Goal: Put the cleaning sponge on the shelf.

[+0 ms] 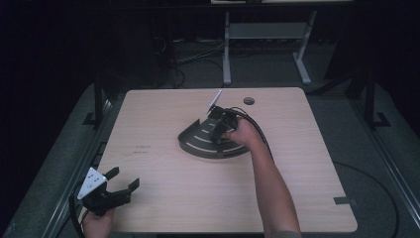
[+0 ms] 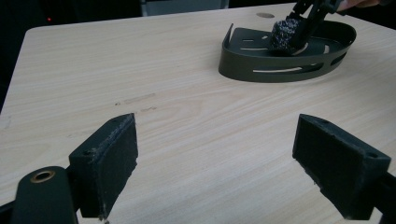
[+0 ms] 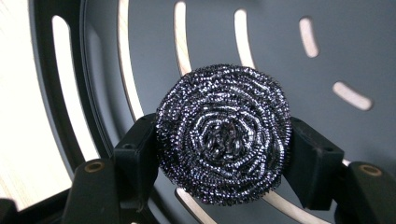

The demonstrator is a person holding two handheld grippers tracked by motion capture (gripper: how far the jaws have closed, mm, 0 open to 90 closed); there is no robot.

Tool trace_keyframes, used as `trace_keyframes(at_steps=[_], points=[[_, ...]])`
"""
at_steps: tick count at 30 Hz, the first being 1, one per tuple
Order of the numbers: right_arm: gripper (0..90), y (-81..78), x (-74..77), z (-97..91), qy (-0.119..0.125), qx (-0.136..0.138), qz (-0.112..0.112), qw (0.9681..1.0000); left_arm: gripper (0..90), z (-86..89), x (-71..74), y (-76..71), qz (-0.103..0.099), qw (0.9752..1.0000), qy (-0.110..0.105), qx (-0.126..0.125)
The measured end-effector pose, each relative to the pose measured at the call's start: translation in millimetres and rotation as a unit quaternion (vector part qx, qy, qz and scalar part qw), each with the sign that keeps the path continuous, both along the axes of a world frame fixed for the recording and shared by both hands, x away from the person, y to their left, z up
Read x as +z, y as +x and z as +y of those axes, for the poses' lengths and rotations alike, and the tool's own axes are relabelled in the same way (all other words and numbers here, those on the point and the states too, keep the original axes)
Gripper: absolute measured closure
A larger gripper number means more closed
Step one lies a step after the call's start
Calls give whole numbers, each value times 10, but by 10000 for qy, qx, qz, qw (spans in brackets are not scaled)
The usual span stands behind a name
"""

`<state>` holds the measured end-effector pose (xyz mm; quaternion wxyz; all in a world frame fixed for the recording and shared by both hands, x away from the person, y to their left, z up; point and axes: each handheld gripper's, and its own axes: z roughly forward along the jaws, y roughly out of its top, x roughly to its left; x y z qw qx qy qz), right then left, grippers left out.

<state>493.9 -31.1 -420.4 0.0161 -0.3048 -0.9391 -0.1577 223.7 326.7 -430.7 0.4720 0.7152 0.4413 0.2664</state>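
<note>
With the left hand-held gripper [image 1: 121,186] parked wide open and empty at the near edge of the pale wooden bench [image 1: 163,193], the right hand-held gripper [image 1: 218,133], clamped on the round coiled steel-wool scourer [image 3: 224,135], should lower it squarely onto the floor of the dark slotted metal tray [image 1: 198,146] before letting go.

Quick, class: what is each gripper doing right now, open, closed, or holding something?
Left gripper: open, holding nothing, above the table.
Right gripper: closed on the steel scourer, over the dark slotted tray.
</note>
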Motion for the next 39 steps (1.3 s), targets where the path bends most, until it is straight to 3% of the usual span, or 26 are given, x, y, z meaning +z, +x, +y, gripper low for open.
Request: trace_keyframes(at_steps=[14, 17, 25, 30, 39], points=[[321, 2, -164, -74, 15, -146, 135, 9998, 133, -6, -2, -1, 7, 10000, 13, -3], [319, 4, -172, -95, 124, -204, 151, 9996, 134, -3, 1, -2, 4, 10000, 10, -3], [272, -5, -167, -90, 102, -221, 174, 9996, 134, -18, -3, 2, 20, 10000, 24, -32], [206, -26, -113, -109, 163, -214, 134, 9995, 134, -23, 0, 1, 21, 10000, 52, -33], [172, -113, 43, -209, 343, -198, 39, 9992, 134, -15, 3, -7, 19, 10000, 27, -21]])
